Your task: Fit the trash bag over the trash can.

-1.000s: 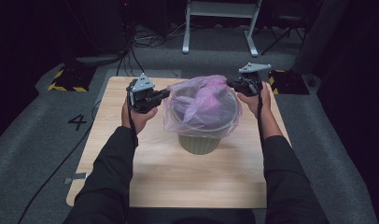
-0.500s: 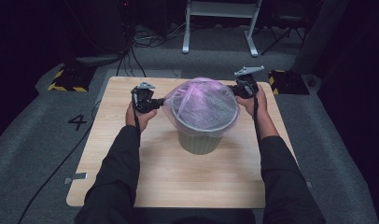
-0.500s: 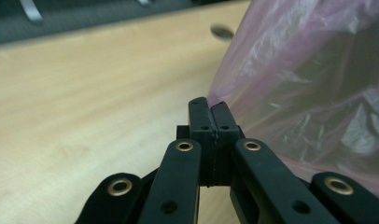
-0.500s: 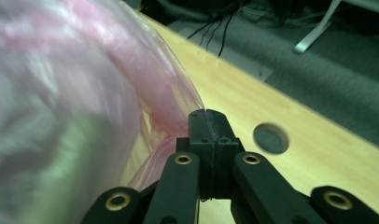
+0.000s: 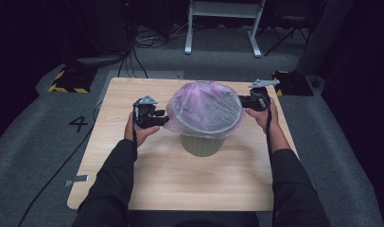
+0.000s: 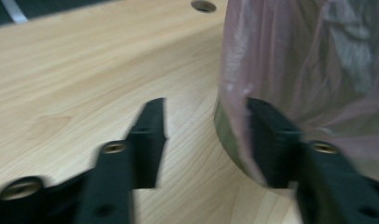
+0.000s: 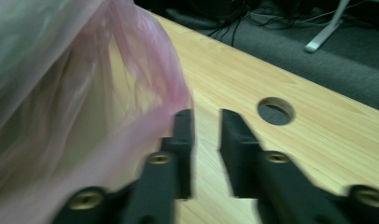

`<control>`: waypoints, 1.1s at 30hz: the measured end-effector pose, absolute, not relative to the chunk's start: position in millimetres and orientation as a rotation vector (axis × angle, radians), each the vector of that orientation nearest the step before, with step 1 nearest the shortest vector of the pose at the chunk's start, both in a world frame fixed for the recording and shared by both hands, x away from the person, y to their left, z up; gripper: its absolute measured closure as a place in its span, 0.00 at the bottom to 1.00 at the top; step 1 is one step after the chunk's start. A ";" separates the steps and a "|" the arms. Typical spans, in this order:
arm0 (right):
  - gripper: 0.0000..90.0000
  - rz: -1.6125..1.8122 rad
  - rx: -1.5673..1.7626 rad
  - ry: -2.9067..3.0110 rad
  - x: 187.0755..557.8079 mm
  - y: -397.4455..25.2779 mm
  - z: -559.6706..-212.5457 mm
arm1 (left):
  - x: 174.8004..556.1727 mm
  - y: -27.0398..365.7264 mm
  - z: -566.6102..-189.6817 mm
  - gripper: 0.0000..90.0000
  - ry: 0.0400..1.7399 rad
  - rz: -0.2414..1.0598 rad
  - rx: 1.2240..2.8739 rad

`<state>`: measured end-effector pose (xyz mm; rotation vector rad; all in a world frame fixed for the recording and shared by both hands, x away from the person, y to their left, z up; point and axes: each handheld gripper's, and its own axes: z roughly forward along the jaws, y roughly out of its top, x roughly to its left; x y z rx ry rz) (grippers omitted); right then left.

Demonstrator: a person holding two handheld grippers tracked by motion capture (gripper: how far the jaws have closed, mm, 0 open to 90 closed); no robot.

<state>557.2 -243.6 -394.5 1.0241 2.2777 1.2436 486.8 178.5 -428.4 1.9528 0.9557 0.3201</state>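
Observation:
A pale olive bin [image 5: 202, 144] stands mid-table with a thin pink plastic bag [image 5: 204, 109] stretched as a dome over its mouth and down past the rim. My left gripper [image 5: 162, 120] is at the bag's left side. In the left gripper view it [image 6: 206, 112] is open wide, one jaw lying against the bag [image 6: 309, 70] by the bin's wall [image 6: 225, 135]. My right gripper [image 5: 243, 101] is at the bag's right side. In the right gripper view it [image 7: 206, 119] stands narrowly open, bare wood in the gap and the bag [image 7: 61, 93] brushing its left jaw.
The wooden table [image 5: 133, 179] has a round cable hole [image 7: 276, 110] near the right gripper. Beyond the far edge are a white desk frame [image 5: 223, 23], cables and two yellow-black striped blocks [image 5: 67, 80]. A "4" [image 5: 80, 124] marks the grey floor at left.
Both grippers have come down and a little outward. The bag, loose and bunched above the bin a second ago, now lies stretched over the rim.

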 end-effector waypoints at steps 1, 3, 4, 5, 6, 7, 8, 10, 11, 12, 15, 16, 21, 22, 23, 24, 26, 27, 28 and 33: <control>0.74 1.245 1.016 2.258 554.0 -247.3 -394.1 | 478.7 182.9 -426.4 0.46 0.953 0.349 1.949; 0.65 1.244 1.007 2.219 544.1 -260.1 -393.4 | 466.0 189.3 -423.8 0.35 0.928 0.401 1.940; 0.61 1.240 1.009 2.217 541.3 -265.5 -393.0 | 459.0 191.8 -421.7 0.33 0.914 0.426 1.940; 0.60 1.225 0.963 2.196 534.8 -271.2 -391.9 | 453.2 193.7 -419.6 0.29 0.880 0.434 1.952; 0.59 1.232 0.928 2.193 529.6 -275.5 -390.6 | 448.4 194.3 -418.4 0.27 0.866 0.452 1.955; 0.56 1.245 0.909 2.198 525.7 -278.2 -389.2 | 441.8 195.5 -416.9 0.26 0.859 0.496 1.972; 0.55 1.263 0.854 2.198 517.8 -281.1 -386.6 | 439.2 196.4 -416.5 0.26 0.862 0.507 1.987; 0.52 1.264 0.764 2.223 503.7 -282.0 -382.4 | 434.7 202.6 -417.2 0.25 0.877 0.530 1.991; 0.50 1.259 0.735 2.237 499.6 -281.8 -381.1 | 433.6 206.8 -417.6 0.25 0.885 0.526 1.985; 0.50 1.244 0.684 2.237 492.7 -280.8 -380.2 | 431.6 210.8 -418.0 0.25 0.887 0.526 1.974; 0.41 1.208 0.594 2.288 477.6 -275.6 -379.8 | 419.4 214.0 -418.0 0.24 0.830 0.497 1.959; 0.41 1.179 0.544 2.282 469.3 -271.0 -380.4 | 414.5 211.7 -417.7 0.23 0.799 0.510 1.967; 0.34 1.137 0.465 2.256 452.5 -256.5 -378.0 | 398.8 193.5 -414.4 0.21 0.716 0.511 1.963; 0.33 1.130 0.458 2.236 450.8 -254.6 -376.6 | 397.9 190.4 -413.4 0.21 0.701 0.509 1.963; 0.33 1.124 0.451 2.223 449.5 -253.2 -375.9 | 396.4 185.5 -412.4 0.20 0.686 0.509 1.958; 0.32 1.109 0.437 2.219 448.2 -251.3 -375.1 | 395.8 180.9 -411.4 0.20 0.668 0.513 1.962; 0.35 1.096 0.431 2.215 447.1 -248.2 -374.1 | 396.4 170.8 -410.2 0.20 0.647 0.515 1.978; 0.38 1.083 0.420 2.215 446.7 -246.6 -373.7 | 396.9 167.9 -410.2 0.22 0.642 0.518 1.982; 0.41 1.075 0.415 2.208 446.6 -246.0 -373.5 | 397.9 164.6 -410.0 0.24 0.637 0.528 1.986; 0.75 1.150 0.388 2.197 445.6 -245.4 -374.8 | 403.0 156.8 -408.8 0.53 0.639 0.585 1.986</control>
